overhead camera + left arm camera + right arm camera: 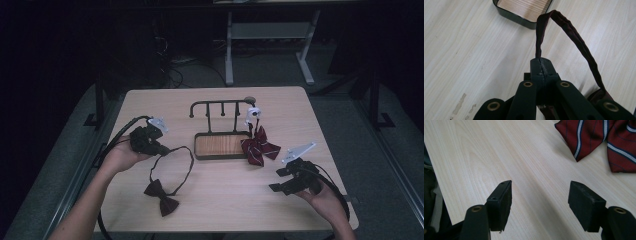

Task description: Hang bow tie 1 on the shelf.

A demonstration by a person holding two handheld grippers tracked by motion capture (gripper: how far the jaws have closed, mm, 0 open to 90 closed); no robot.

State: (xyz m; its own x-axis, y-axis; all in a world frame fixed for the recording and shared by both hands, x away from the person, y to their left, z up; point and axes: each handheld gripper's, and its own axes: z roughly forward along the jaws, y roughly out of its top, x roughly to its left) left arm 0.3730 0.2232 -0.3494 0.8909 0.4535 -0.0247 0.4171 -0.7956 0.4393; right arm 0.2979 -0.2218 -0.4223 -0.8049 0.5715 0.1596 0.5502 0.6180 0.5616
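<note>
Light wood table [220,205] in a dark room. Left gripper [162,149] sits at the table's left side, held in the left hand [120,156]. Its jaws are pinched together on the strap [185,167] of the dark bow tie [161,196]. In the left gripper view the strap [571,37] rises from the closed jaw tips, loops up and comes back down at the right. The bow lies flat on the table near the front edge, below and right of the left gripper. The strap forms a loop between gripper and bow.

Right gripper [276,180] is at the right front of the table, in the right hand [327,200]. Jaws wide apart, holding nothing; the right gripper view shows bare wood between them, just above the surface.

Striped tie [259,146], red with white lines, hangs from the right end of the rack [220,104] and rests on the table beside the tray [222,145]. In the right gripper view the striped tie [596,140] is at upper right, apart from the jaws. Tray has a dark rim and wood floor, centre of table, the rack standing at its far side. Tray corner [521,21] shows ahead of the left gripper.
</note>
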